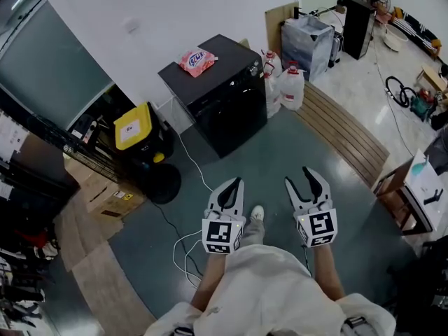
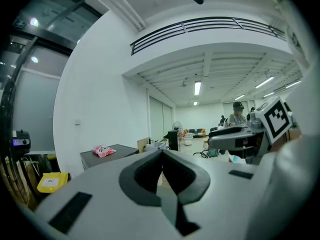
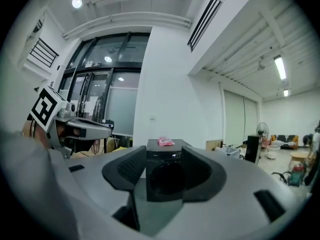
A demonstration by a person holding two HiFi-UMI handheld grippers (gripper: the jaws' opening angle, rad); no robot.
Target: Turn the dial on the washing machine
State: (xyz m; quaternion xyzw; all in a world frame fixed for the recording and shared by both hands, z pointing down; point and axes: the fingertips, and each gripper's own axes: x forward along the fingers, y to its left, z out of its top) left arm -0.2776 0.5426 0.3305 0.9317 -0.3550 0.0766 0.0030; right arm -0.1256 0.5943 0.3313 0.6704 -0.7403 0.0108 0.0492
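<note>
Grey floor [image 1: 294, 152] | washing machine [image 1: 224, 96] well ahead of jaws | left gripper [image 1: 236, 183] jaws closed | right gripper [image 1: 299, 176] jaws apart, empty

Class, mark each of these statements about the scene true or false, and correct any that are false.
1. A pink packet lies on top of the washing machine. True.
2. The left gripper has its jaws wide apart. False: its jaws are together, with nothing between them.
3. The right gripper is touching the washing machine. False: it is held well short of the machine, with open floor between them, and its jaws are apart and empty.
4. White jugs stand on the floor beside the washing machine. True.
</note>
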